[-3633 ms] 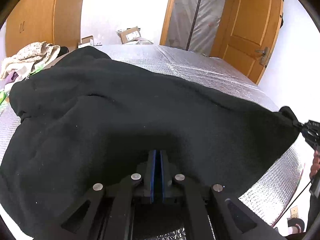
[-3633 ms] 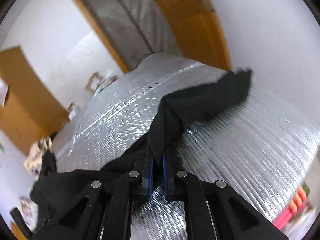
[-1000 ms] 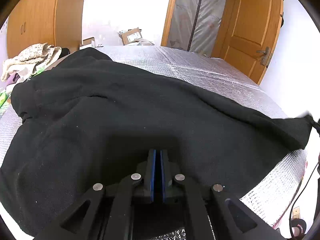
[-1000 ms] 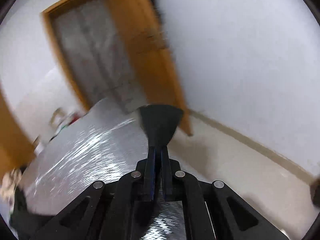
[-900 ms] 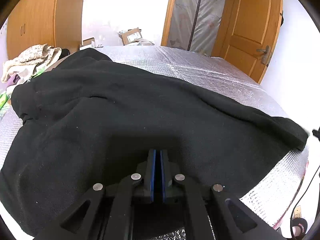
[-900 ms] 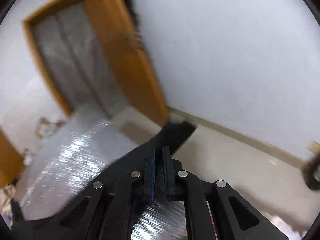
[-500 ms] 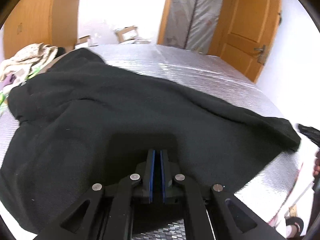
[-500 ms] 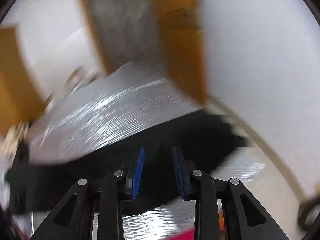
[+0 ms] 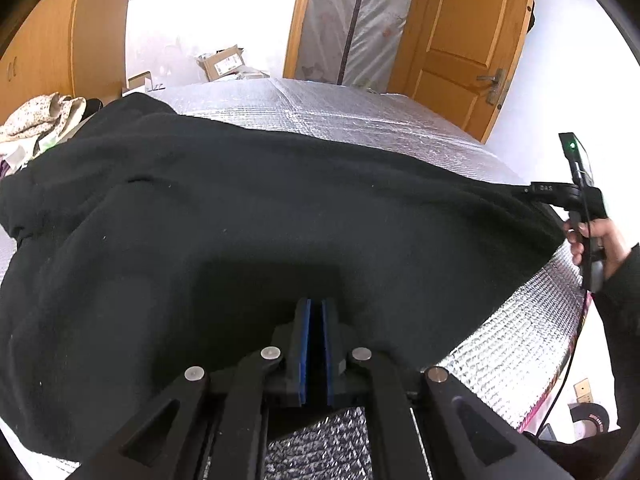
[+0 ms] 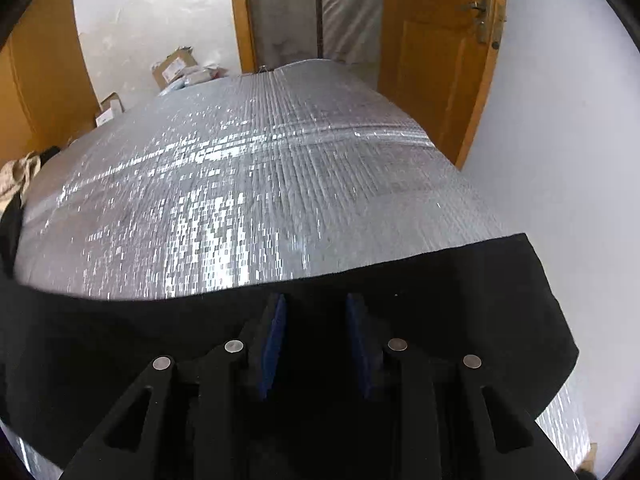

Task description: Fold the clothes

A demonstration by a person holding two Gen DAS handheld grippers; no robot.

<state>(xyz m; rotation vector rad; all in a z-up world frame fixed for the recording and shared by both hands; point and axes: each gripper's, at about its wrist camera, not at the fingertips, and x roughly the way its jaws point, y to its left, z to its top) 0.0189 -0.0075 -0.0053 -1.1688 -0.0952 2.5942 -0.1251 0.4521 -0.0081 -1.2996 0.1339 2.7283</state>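
While the blue-padded fingers [image 9: 303, 350] of the left gripper [image 9: 315, 348] are pressed together on the near edge of the black garment [image 9: 248, 216], those of the right gripper [image 10: 316, 336] are held apart above the cloth, clamped on nothing. The right gripper is also seen in the left wrist view [image 9: 568, 192], held in the person's hand [image 9: 600, 236] at the garment's far right end.

The garment is spread wide and mostly flat, its right end reaching the corner of the surface [image 10: 260, 184], with the rest of the silver quilted covering bare beyond it.

A risk is judged to lie at that right end: were the edge near the corner pulled or left loose, the cloth could slide off. If the left hold were tugged unevenly, the smoothed panel could be dragged into wrinkles.

Left of the garment a heap of pale patterned clothes [image 9: 40, 120] is seen. Beyond it stand cardboard boxes [image 9: 222, 62], a plastic-sheeted doorway [image 9: 356, 20] and a wooden door [image 9: 464, 44], with wooden cupboards [image 9: 36, 52] on the left.
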